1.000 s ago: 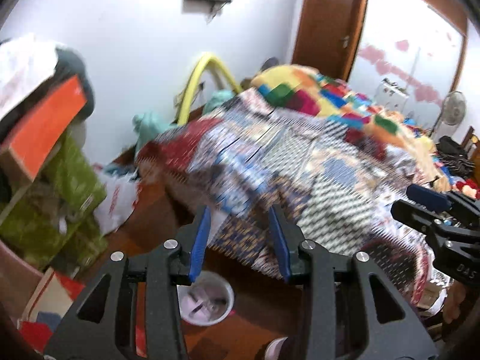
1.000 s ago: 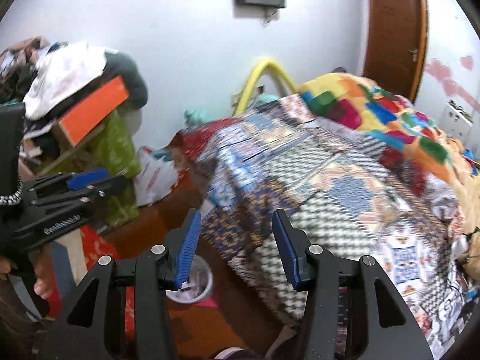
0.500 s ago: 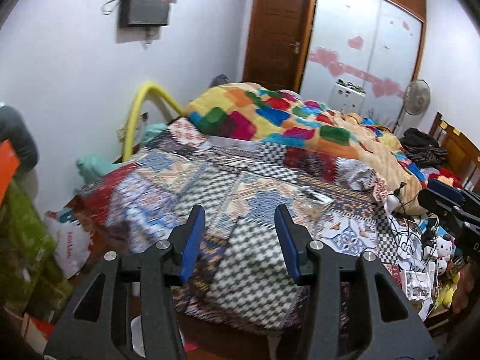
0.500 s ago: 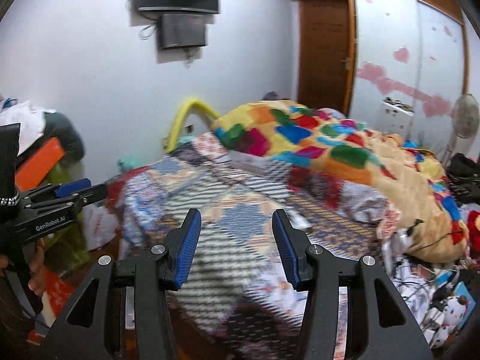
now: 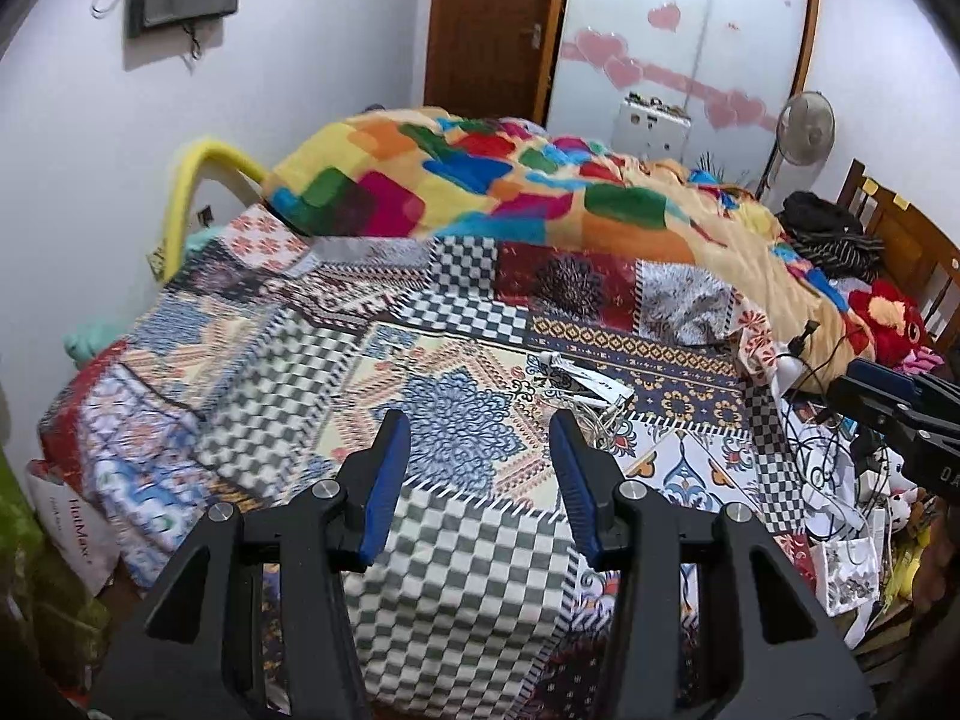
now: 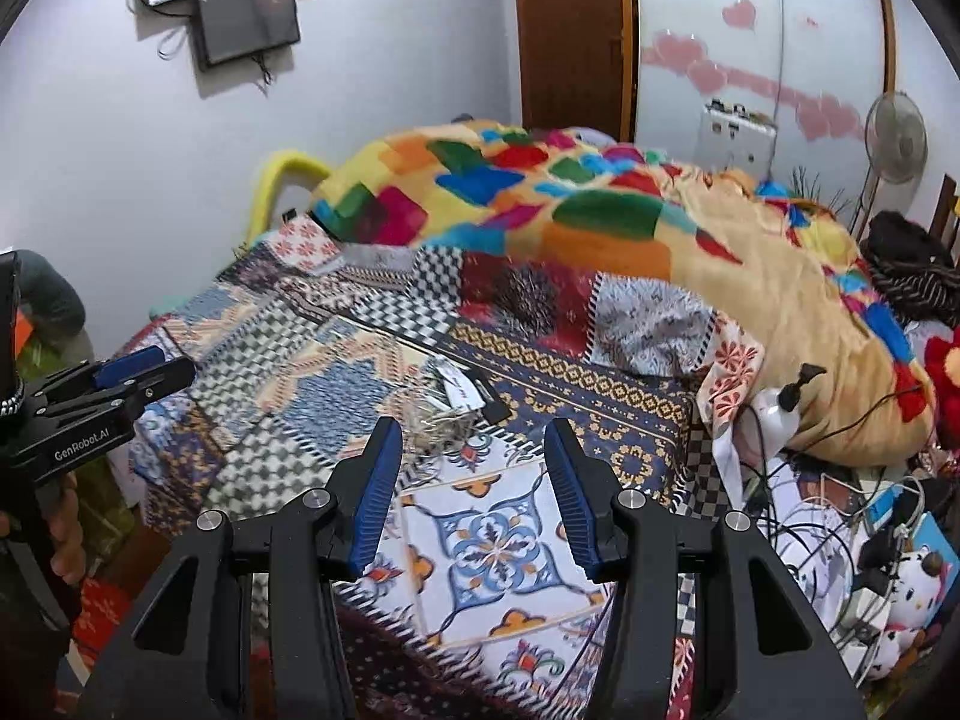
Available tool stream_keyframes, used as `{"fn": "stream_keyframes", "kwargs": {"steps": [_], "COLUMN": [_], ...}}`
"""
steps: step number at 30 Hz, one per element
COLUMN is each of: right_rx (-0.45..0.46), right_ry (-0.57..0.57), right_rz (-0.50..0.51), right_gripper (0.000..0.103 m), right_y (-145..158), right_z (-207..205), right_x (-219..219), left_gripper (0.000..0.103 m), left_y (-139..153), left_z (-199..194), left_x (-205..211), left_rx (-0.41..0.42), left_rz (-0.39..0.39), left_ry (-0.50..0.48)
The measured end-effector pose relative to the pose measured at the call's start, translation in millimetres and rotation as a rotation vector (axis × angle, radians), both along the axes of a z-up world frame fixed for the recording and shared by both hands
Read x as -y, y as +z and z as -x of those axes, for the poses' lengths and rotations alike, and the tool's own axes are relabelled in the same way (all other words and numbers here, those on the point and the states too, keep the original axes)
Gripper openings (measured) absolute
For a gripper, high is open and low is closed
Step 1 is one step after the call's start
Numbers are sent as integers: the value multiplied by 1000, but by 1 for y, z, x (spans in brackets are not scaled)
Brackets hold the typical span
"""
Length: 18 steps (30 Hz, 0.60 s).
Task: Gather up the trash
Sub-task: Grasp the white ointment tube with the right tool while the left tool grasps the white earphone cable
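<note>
A crumpled white wrapper with clear plastic [image 5: 585,387] lies on the patchwork bedspread [image 5: 288,396], just beyond my left gripper [image 5: 480,429] and slightly right of it. That gripper hovers over the bed's near edge, open, with nothing between its blue pads. In the right wrist view the same wrapper [image 6: 456,399] lies ahead of my right gripper [image 6: 474,435], a little left of its middle. It too is open and empty. Each gripper shows in the other's view: the right gripper [image 5: 888,405] at the right edge, the left gripper [image 6: 135,369] at the left, held by a hand.
A thick multicoloured blanket [image 5: 510,180] is heaped across the far half of the bed. Tangled cables [image 6: 798,516], chargers and plush toys [image 6: 912,576] crowd the right side. A white plastic bag [image 5: 72,522] sits by the bed's left corner. A fan [image 5: 807,132] and wardrobe stand behind.
Both views swung from the cluttered corner and a cup on the floor to over the bed. The wrapper came into view. The left jaws stand slightly wider.
</note>
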State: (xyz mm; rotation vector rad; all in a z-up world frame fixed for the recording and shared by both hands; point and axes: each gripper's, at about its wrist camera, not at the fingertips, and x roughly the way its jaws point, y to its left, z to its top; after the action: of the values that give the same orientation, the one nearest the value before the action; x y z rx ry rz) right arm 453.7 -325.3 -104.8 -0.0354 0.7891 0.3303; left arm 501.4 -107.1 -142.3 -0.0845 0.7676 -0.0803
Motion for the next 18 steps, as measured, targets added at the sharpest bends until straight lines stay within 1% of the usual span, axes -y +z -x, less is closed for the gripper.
{"fn": "stream_keyframes", "kwargs": {"steps": [8,11,15,18], "right_rx": [-85,-152,-221,-251], "right_ry": [50,73,101,113], "right_rz": [-26,-39,-53,-32], "right_gripper": [46,46,46,38], "right_y": [-49,-75,-104,-119], "right_z": [-67,-95,-123,-137], "right_x": [-19,-29,-40,-48], "left_gripper": [47,47,47,47], "left_y": [-54,-70,-91,-105], "left_z": [-60,-75,-90,-96], "left_x": [11,12,15,16], "left_rx": [-53,-71,-88,-98], "left_rz": [-16,-19,-43,-47], "left_ry": [-3,-3,-6,-14]}}
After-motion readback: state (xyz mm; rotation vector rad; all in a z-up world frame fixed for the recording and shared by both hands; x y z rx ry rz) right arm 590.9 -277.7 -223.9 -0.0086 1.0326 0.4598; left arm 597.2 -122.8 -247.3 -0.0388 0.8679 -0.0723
